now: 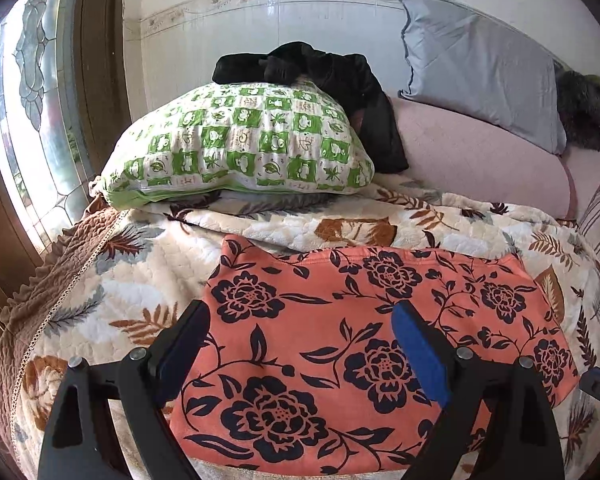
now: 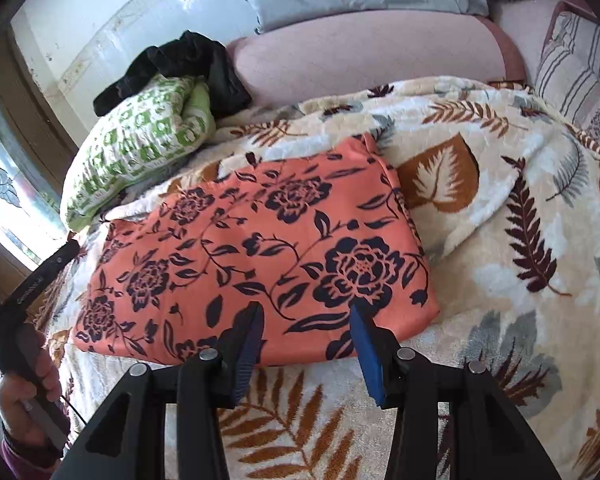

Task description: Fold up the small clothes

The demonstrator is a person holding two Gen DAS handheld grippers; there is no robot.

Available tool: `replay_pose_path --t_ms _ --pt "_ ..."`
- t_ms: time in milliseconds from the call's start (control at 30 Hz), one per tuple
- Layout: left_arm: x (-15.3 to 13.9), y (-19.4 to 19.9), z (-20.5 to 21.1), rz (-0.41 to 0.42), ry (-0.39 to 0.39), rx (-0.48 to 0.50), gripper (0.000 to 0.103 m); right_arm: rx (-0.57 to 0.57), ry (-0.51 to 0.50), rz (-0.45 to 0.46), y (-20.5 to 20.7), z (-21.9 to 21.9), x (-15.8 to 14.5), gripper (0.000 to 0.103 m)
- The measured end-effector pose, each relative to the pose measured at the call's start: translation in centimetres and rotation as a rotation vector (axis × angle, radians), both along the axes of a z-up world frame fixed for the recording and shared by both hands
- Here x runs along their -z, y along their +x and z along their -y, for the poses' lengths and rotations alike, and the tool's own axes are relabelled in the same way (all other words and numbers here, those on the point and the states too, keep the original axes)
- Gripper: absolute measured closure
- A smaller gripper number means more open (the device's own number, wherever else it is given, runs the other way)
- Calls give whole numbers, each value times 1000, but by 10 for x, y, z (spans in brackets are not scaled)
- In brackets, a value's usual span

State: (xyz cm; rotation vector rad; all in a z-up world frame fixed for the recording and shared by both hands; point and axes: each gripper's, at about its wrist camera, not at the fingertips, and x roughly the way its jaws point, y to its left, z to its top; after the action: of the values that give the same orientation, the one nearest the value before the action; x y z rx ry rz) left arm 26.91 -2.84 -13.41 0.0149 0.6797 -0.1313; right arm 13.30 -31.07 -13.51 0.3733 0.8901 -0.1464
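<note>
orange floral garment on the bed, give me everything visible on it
The orange floral garment is salmon-orange soft knit printed with dark navy roses, leaves and vines. It lies flat on the leaf-print blanket, folded into a rough rectangle with layered edges showing along its right side in the right wrist view. Few wrinkles. The left gripper and right gripper both hover over its near edge, jaws apart, nothing pinched. The green checked pillow sits beyond it, apart.
</note>
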Motion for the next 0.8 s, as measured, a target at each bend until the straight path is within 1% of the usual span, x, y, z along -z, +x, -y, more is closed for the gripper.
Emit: replay_pose_path --t_ms 100,233,367,500,567,667,800 --pt "-4 -3 -3 7 -14 -7 11 -21 2 39 0 -12 -14 54" --pt "-6 -7 -7 15 -5 -18 11 -55 6 64 0 -30 -25 54" --pt "-11 -13 -13 27 -2 -28 11 -111 -25 94 -4 -56 -42 54" --pt "-18 -21 -23 48 3 -43 11 -134 -68 129 -11 -72 -62 54" --pt "-22 -25 -28 54 1 -47 11 -140 -83 138 -14 -77 -68 51" --pt "-25 -31 -34 61 -2 -56 11 -141 -97 135 -15 -85 -72 48" --pt "-22 -40 -37 77 6 -63 11 -169 -124 114 -15 -97 -67 47"
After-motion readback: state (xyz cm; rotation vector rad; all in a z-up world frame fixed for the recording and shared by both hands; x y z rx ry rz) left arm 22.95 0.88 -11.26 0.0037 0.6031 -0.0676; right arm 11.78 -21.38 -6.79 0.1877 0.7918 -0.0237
